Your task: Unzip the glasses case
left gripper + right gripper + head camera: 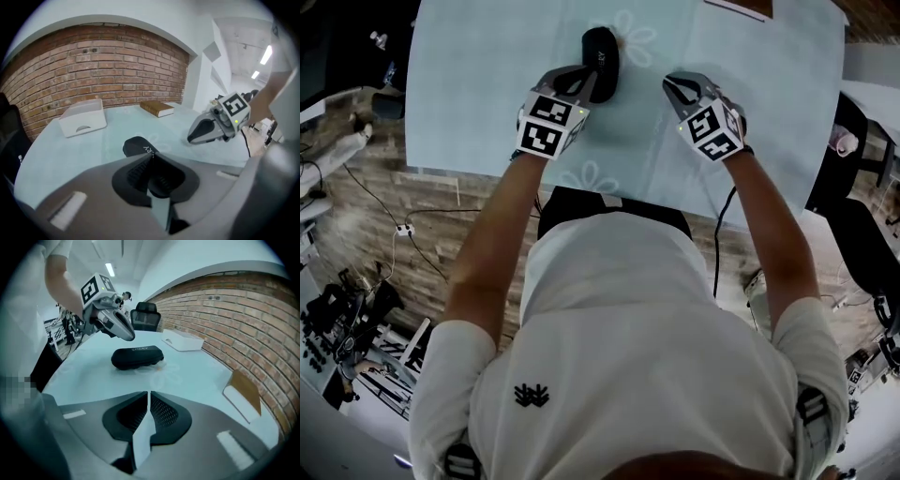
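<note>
Black glasses case (601, 58), apparently zipped shut, lies on a pale blue tablecloth (478, 103). Left gripper (584, 81), jaws pressed together on nothing, sits at the case's near end. Right gripper (677, 89), jaws likewise closed and empty, hovers apart to its right. Risk: with neither of the 2 grippers bracing it, the light case would probably slide or spin once its zip is tugged, and closed jaws may nudge it away.
</note>
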